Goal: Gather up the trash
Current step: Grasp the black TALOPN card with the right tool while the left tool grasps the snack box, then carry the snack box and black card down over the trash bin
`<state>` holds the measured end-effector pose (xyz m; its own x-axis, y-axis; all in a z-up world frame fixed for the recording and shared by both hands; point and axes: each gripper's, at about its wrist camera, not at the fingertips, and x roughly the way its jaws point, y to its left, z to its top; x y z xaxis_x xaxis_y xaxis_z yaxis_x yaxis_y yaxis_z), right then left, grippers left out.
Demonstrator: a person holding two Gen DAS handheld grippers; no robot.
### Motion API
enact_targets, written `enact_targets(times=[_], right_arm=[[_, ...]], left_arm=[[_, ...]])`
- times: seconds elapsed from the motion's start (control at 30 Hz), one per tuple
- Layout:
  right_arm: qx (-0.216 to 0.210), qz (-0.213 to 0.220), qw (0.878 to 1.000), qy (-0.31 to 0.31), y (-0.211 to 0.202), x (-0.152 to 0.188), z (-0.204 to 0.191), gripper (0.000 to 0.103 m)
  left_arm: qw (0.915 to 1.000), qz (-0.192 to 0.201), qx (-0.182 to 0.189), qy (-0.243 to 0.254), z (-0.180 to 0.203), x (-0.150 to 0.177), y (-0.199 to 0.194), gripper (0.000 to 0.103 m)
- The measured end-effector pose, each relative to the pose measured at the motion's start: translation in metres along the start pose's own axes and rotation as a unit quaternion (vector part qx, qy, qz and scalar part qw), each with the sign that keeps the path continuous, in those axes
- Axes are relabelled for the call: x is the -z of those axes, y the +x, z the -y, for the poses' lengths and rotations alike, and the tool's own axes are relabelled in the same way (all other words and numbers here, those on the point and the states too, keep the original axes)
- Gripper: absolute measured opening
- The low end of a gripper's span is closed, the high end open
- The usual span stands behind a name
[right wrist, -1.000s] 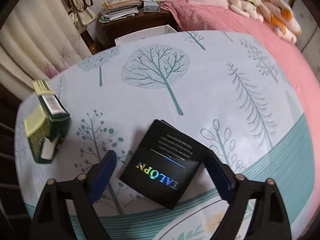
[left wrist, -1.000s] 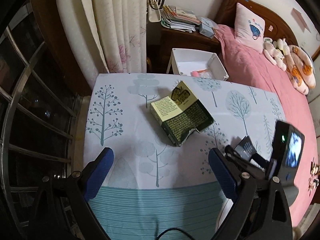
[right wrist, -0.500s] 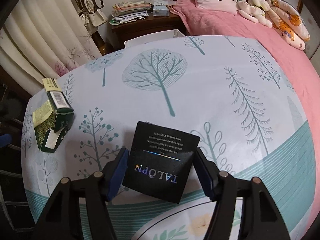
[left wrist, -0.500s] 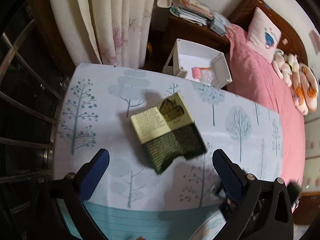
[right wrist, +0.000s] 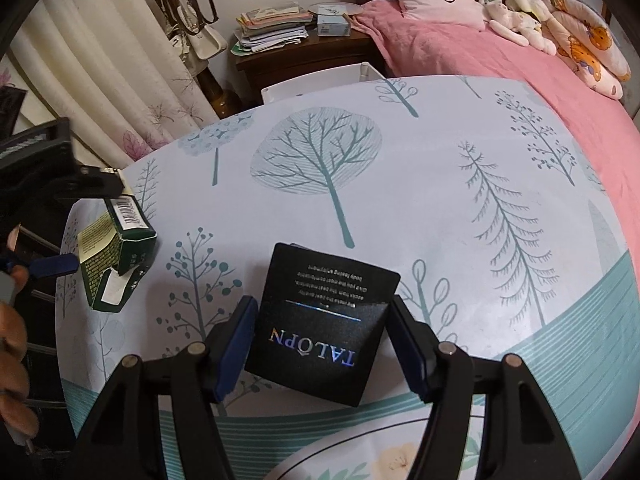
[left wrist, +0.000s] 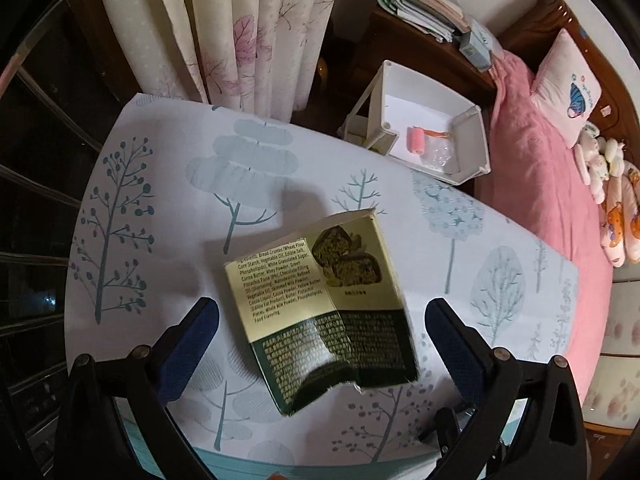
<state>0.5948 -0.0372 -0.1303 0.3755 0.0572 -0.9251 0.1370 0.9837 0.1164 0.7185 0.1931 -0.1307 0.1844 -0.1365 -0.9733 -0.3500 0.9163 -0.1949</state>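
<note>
Between its blue pads, the right gripper (right wrist: pixel 320 344) clamps the black packet (right wrist: pixel 320 328) on the table (right wrist: pixel 440 208), while left of the packet the left gripper (left wrist: pixel 320 336) straddles the green box (left wrist: pixel 324 300), jaws wide apart, touching nothing.
</note>
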Motion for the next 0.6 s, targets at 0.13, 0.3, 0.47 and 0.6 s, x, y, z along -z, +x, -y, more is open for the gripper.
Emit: enact_targets(times=[0.13,0.3,0.47,0.6], right_arm=[[-0.005,0.0,1.0,-0.004,0.0,0.0,-0.002,0.065],[-0.012,0.0,1.0,-0.012,-0.001,0.003,-0.004,0.065],[-0.023,0.001,1.0,-0.016,-0.008,0.01,-0.003,0.065],[-0.032,0.007,0.999,-0.022,-0.017,0.016,-0.003,0.065]], left_arm=[[0.9998,-0.012,-0.011,-0.009,-0.003,0.001,0.01,0.101],[0.9998,-0.012,-0.011,-0.011,-0.007,0.004,0.015,0.089],[1.0,0.002,0.004,-0.005,-0.013,0.012,0.006,0.082],[0.9999,0.001,0.005,0.011,-0.016,0.026,-0.002,0.077]])
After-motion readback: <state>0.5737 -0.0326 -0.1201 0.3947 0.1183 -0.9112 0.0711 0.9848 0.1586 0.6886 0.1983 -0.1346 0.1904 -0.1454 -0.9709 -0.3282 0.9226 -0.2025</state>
